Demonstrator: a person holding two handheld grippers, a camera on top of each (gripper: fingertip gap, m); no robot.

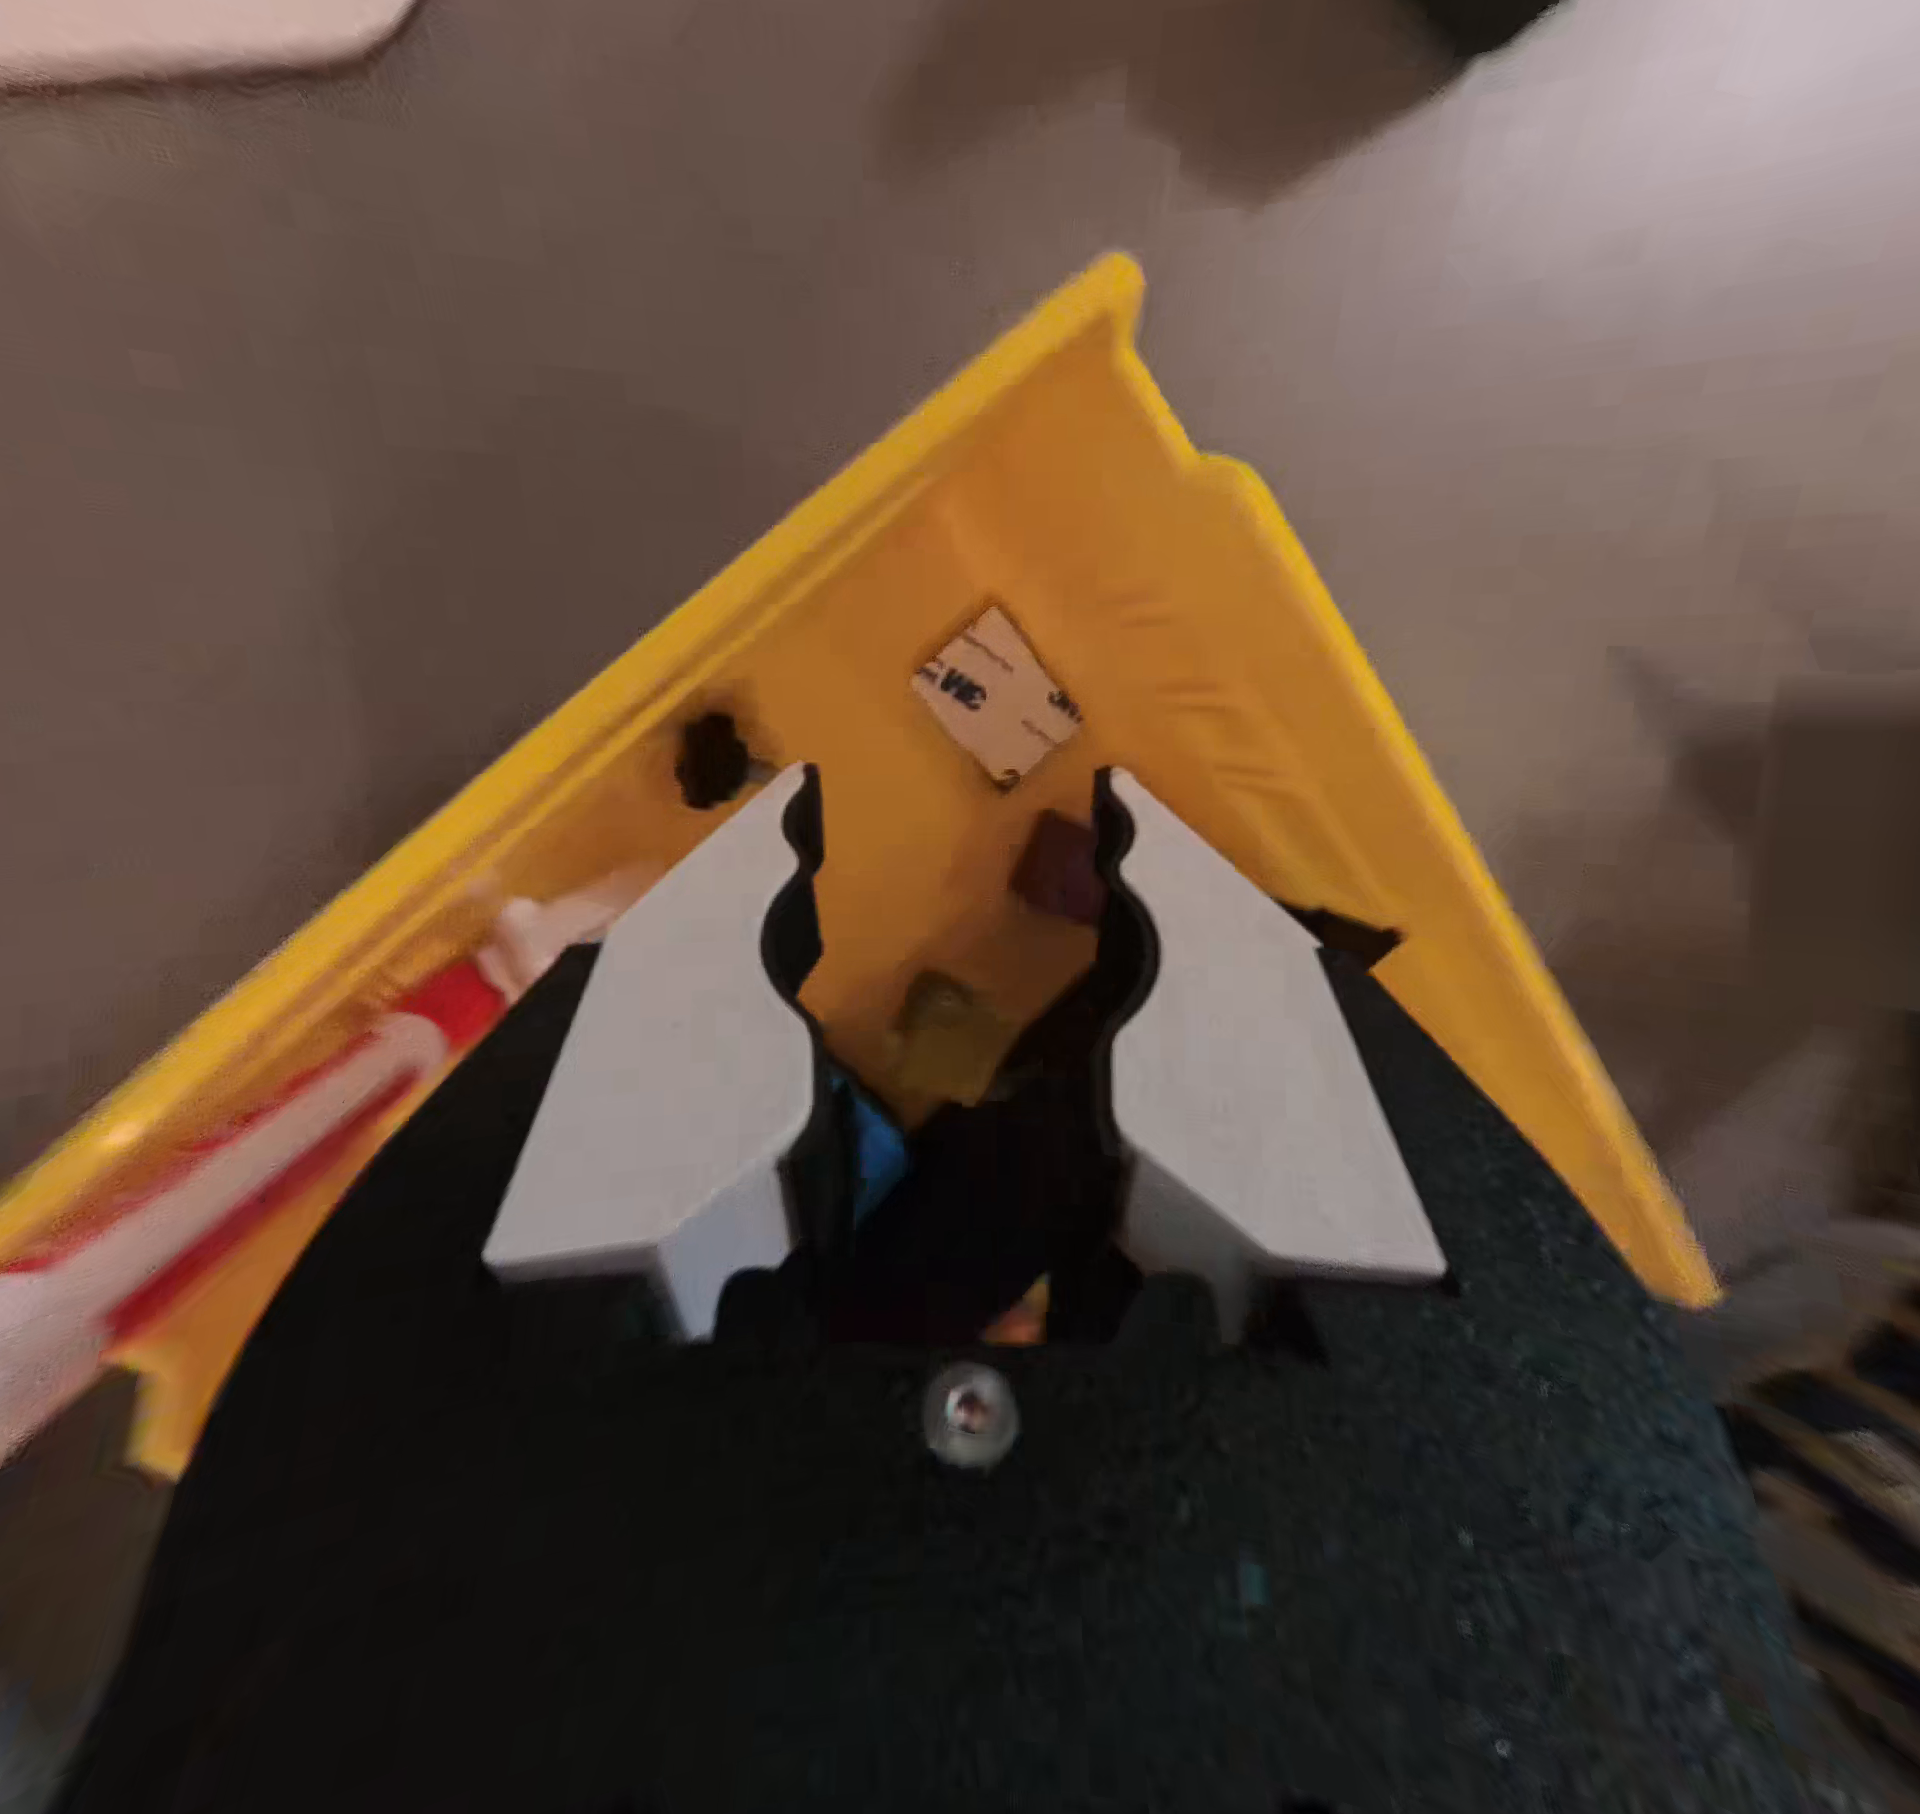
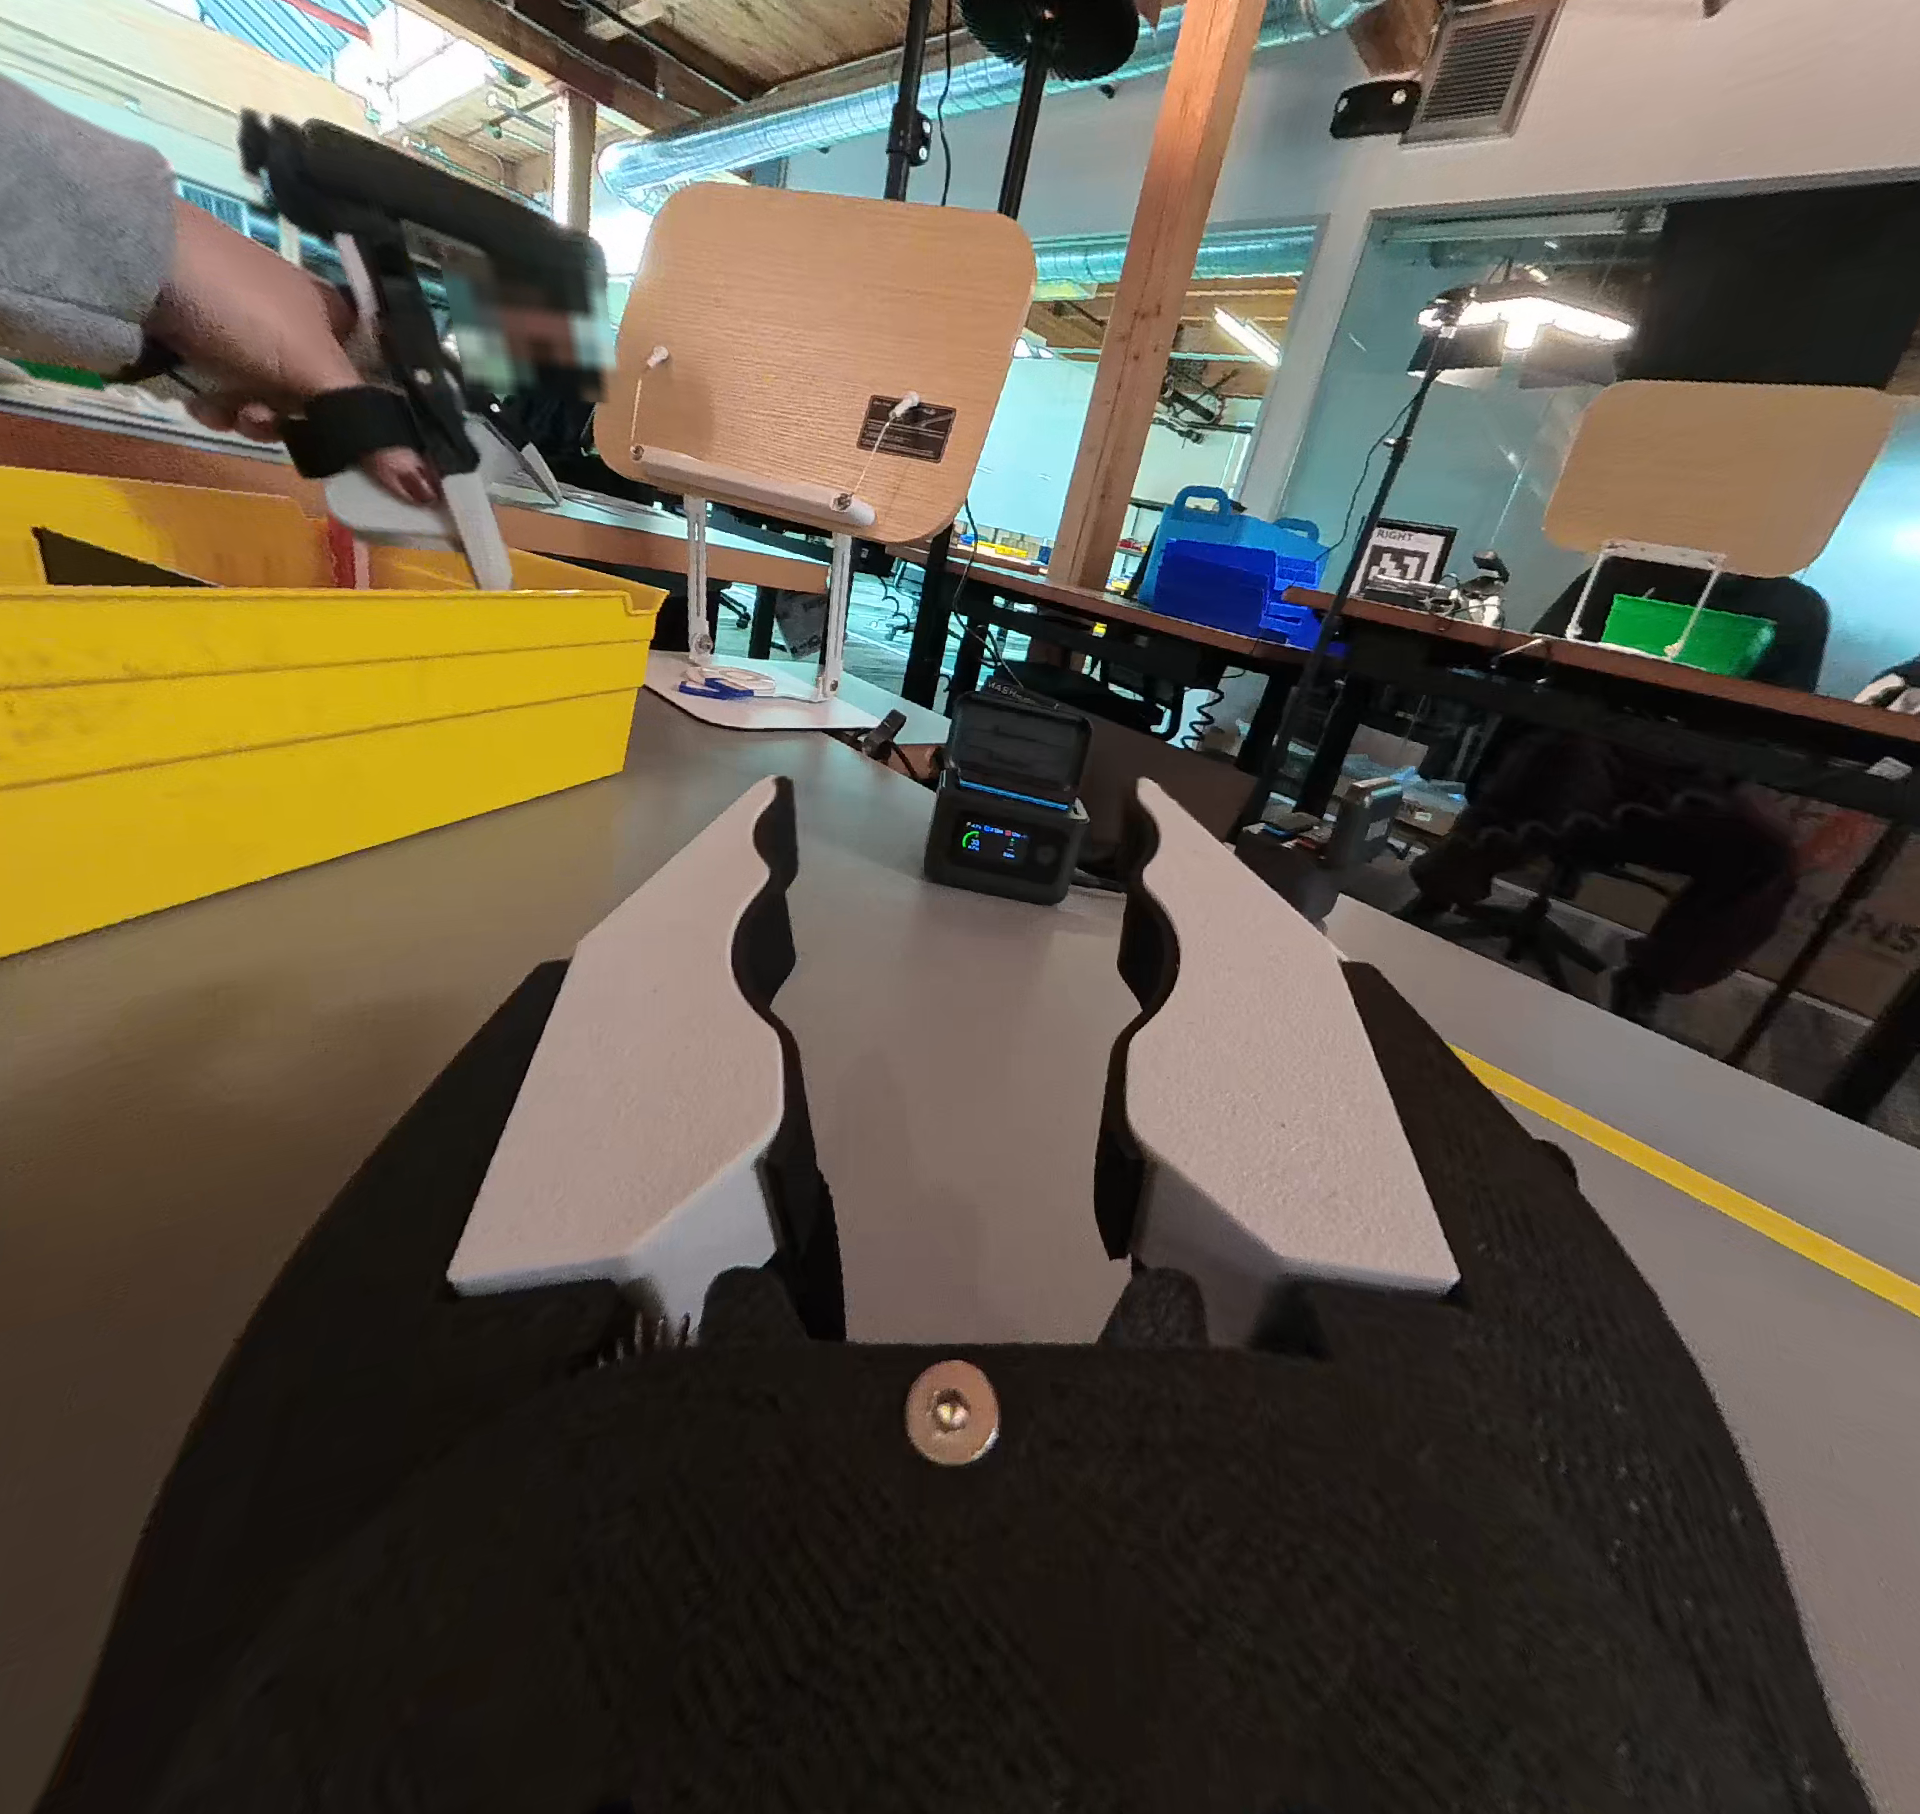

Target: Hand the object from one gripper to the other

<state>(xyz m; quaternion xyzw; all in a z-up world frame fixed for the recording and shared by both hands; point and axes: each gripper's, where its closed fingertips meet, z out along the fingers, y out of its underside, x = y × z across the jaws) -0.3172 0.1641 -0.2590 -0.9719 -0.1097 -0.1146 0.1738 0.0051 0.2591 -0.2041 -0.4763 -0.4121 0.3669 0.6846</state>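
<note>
- The left hand-held gripper [image 1: 956,788] points down into a yellow bin [image 1: 1122,559], its two fingers spread wide with nothing between them, probably so it can pick out something to pass across.
- The bin's corner fills the blurred left wrist view. Inside lie a red and white piece [image 1: 312,1089] against the left wall, a small dark purple block [image 1: 1055,876], a blue piece [image 1: 868,1141], a dull yellow piece [image 1: 940,1021] and a pale sticker [image 1: 997,694] on the floor.
- I cannot tell which of these is the object to hand over; none is gripped yet.
- The right hand-held gripper [image 2: 961,808] rests low over the grey tabletop [image 2: 260,1089], fingers wide and empty, seemingly waiting.
- From the right wrist view, the bin sits toward the tabletop's left side, with a small black device [image 2: 1008,808] ahead.
</note>
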